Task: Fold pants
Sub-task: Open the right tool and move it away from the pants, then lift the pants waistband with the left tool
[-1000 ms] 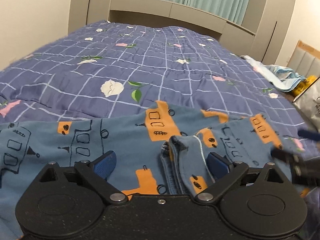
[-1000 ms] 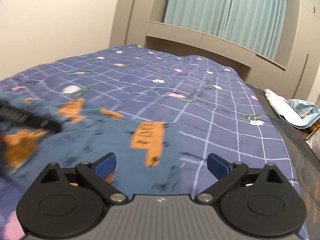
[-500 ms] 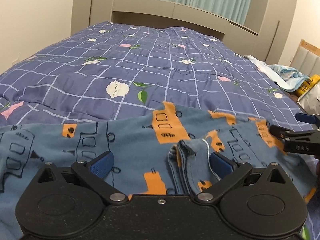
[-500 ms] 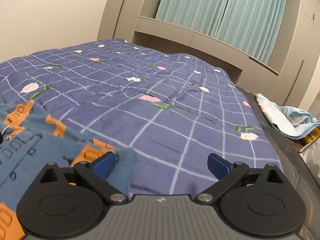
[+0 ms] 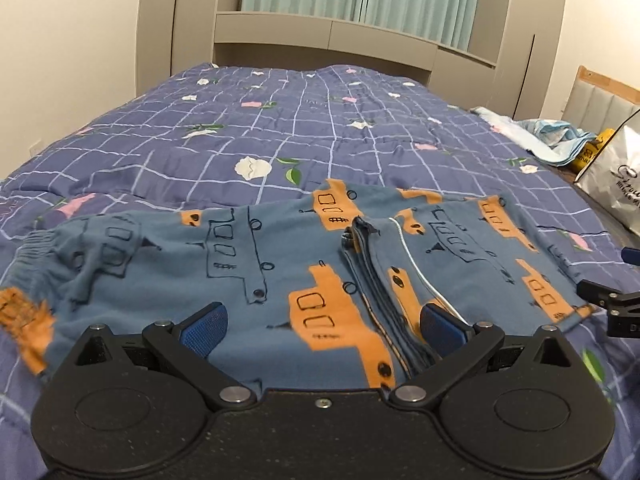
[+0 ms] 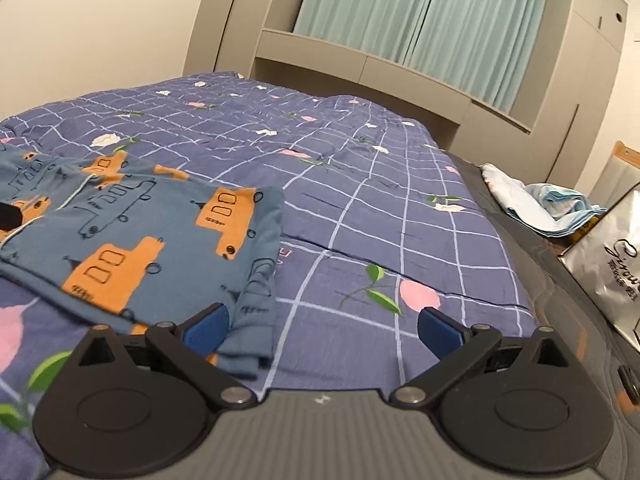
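Quilt [image 5: 320,120], pants [image 5: 260,264] waistband blurred, cropped

The pants [image 5: 280,264] lie spread across the near end of the bed [image 5: 320,128], legs doubled over toward the right edge. Off the bed's right side sit a crumpled cloth [image 6: 548,204] and, nearer, a bag [image 6: 612,264].

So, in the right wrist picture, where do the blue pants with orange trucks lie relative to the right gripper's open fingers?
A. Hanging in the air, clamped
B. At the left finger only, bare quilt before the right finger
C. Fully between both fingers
B: the pants reach only the left pad of the right gripper, and the checked quilt lies bare before the right pad.
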Tool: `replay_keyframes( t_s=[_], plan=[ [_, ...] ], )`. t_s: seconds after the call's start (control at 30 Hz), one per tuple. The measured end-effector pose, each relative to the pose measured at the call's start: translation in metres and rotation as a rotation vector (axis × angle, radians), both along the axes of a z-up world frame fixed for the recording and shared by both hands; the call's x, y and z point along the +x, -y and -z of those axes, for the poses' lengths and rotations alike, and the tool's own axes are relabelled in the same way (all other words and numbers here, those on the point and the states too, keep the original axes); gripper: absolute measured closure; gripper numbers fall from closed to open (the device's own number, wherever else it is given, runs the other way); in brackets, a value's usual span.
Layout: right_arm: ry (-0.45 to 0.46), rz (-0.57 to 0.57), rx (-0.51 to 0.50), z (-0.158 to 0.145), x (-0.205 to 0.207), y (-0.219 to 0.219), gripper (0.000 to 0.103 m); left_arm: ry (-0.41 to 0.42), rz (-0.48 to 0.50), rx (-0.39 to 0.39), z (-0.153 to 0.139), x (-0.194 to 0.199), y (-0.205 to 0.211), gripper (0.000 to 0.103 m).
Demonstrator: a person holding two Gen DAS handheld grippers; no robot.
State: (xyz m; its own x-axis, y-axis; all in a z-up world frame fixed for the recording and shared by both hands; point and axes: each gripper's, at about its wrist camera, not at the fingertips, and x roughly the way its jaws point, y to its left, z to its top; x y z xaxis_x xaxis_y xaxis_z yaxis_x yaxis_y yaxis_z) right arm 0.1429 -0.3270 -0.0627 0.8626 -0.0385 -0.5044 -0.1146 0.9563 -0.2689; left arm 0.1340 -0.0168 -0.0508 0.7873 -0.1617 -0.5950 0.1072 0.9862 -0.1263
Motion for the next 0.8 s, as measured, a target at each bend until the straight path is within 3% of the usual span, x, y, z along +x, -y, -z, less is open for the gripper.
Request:
replay_keyframes(
  t_s=[0.2,0.4,0.53,0.8],
  plan=[
    [0.05,-0.005,0.071,-0.013,-0.009,-0.025,0.0,0.068,-0.059,-0.041,-0.018,-0.037,-0.027,0.001],
    [0.053,-0.115,0.11,-0.019,-0.003,-0.076,0.0,0.114,-0.259,-0.075,-0.022,-0.06,-0.081,0.001],
    [0.038,-0.198,0.105,-0.015,0.0,-0.111,0.0,0.083,-0.361,-0.098,-0.014,-0.054,-0.114,0.001],
    [-0.007,-0.254,0.066,-0.002,0.004,-0.144,0.0,0.055,-0.377,-0.256,0.003,-0.032,-0.144,0.001]
  ],
)
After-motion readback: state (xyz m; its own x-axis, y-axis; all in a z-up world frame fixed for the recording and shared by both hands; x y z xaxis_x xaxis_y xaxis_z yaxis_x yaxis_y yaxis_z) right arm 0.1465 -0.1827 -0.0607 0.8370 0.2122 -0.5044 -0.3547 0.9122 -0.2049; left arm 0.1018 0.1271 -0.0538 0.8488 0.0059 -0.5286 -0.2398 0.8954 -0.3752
